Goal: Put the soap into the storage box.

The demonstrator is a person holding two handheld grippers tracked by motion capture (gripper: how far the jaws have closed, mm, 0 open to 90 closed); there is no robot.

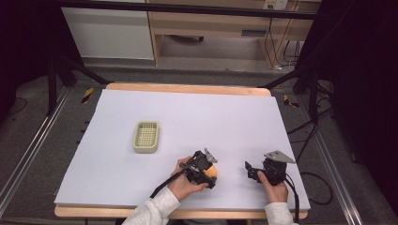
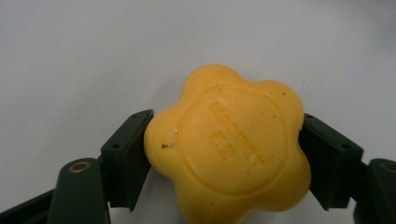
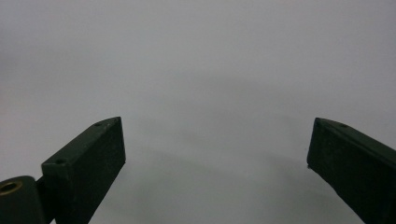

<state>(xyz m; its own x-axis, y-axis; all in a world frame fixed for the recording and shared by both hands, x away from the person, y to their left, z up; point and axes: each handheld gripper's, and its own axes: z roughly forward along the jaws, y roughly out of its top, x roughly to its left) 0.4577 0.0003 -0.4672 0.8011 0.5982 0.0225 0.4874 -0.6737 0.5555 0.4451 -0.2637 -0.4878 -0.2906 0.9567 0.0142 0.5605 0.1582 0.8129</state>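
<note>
two jaws of the left tool are clamping the yellow flower-shaped soap by opposite lobes near the table's front edge (probably firm, slippery, easily dented); the right tool is gaping empty.

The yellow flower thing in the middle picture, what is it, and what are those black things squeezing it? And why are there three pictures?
All three pictures show one moment, from three cameras. One camera hangs above the table and looks down. There you see a person's two hands, each holding a grabbing tool, a bit like tongs.

The other two cameras ride on the tools and look out along their black jaws.

The yellow thing is a flower-shaped bar of soap with letters pressed into it. The left tongs are shut on it, one jaw on each side. From above, the soap is the small orange spot by the left hand.

The right tongs are open and hold nothing; beyond them is bare white table.

A little pale green soap dish with a grid bottom sits farther off on the left.
</note>
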